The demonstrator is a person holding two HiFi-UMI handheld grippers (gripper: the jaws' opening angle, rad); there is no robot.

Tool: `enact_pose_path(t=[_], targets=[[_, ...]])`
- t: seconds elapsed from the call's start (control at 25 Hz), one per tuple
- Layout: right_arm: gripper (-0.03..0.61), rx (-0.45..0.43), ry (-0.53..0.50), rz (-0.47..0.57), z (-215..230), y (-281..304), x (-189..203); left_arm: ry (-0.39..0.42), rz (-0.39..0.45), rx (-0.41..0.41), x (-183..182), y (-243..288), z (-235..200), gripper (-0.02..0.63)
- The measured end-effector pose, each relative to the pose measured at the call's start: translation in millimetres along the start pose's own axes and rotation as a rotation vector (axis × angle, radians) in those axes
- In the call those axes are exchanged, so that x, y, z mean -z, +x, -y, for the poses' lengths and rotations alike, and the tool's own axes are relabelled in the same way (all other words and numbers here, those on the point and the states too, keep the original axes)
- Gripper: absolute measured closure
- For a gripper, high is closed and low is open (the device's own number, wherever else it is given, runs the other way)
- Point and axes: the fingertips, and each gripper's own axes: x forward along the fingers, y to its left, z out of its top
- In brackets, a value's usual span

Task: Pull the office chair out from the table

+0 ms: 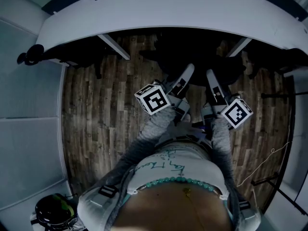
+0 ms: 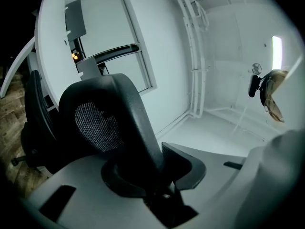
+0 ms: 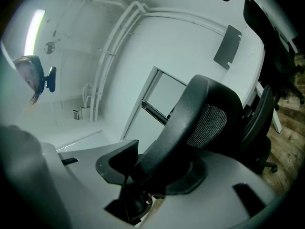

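Observation:
The black office chair (image 1: 202, 61) stands tucked under the curved white table (image 1: 159, 8), dark and hard to make out in the head view. Both grippers reach forward to its backrest. My left gripper (image 1: 188, 72) is shut on the black rim of the mesh backrest (image 2: 102, 118), its jaws (image 2: 147, 171) closed around the frame. My right gripper (image 1: 210, 77) grips the same backrest rim (image 3: 209, 113) from the other side, jaws (image 3: 157, 171) clamped on it. The seat and base are hidden in shadow.
White table legs (image 1: 114, 46) slant down on each side of the chair. A second black chair (image 2: 33, 113) stands beside it. A black object (image 1: 31, 54) sits at the table's left end. A thin cable (image 1: 269, 158) lies on the wood floor at right.

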Motion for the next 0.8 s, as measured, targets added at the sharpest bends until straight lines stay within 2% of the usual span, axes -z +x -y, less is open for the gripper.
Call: enact_pose_path(t=[0.44,0.8], targets=[[0.402,-0.016,0.009,-0.029,-5.1,4.1,0.3,-0.013,0.031,-0.012,-5.2,-3.4,1.6,0.494],[0.402,0.003,0.025,-0.028,-1.0,-0.6,1.5,-0.03,0.009,-0.016,-0.8,-3.6,2.0,0.494]])
